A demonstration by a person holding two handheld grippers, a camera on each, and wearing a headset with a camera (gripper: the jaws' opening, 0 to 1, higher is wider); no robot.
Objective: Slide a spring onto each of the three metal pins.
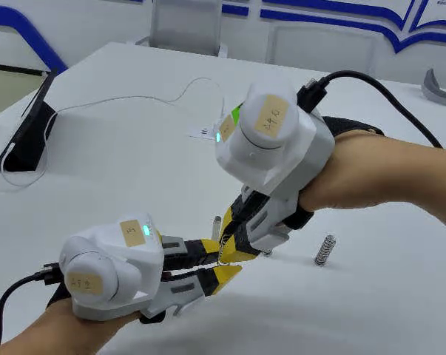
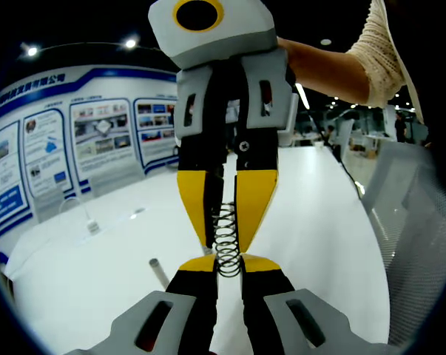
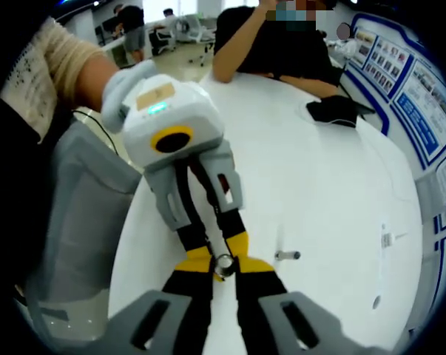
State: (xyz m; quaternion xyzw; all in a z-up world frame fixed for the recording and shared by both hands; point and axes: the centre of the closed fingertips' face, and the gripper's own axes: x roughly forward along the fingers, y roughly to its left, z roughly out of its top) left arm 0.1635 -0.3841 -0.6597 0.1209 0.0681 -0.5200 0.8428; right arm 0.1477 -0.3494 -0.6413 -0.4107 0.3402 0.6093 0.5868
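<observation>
In the left gripper view the spring's [image 2: 226,240] lower end is hidden between the left gripper's [image 2: 228,268] tips; whether anything runs inside it cannot be told. In the head view the right gripper [image 1: 232,250] hides a pin's [image 1: 217,224] foot, and the top edge cuts the chair [image 1: 186,26].

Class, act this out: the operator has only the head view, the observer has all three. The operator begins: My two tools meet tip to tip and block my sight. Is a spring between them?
Observer: Yes. In the left gripper view a spring lies lengthwise between the right tool's yellow jaws.
Operator: And my other one?
Observer: The spring's lower end sits between the left tool's tips; whether they pinch it I cannot tell.
Operator: Anyone else at the table?
Observer: In the right gripper view a person in a dark top leans an arm on the table's far end.
</observation>
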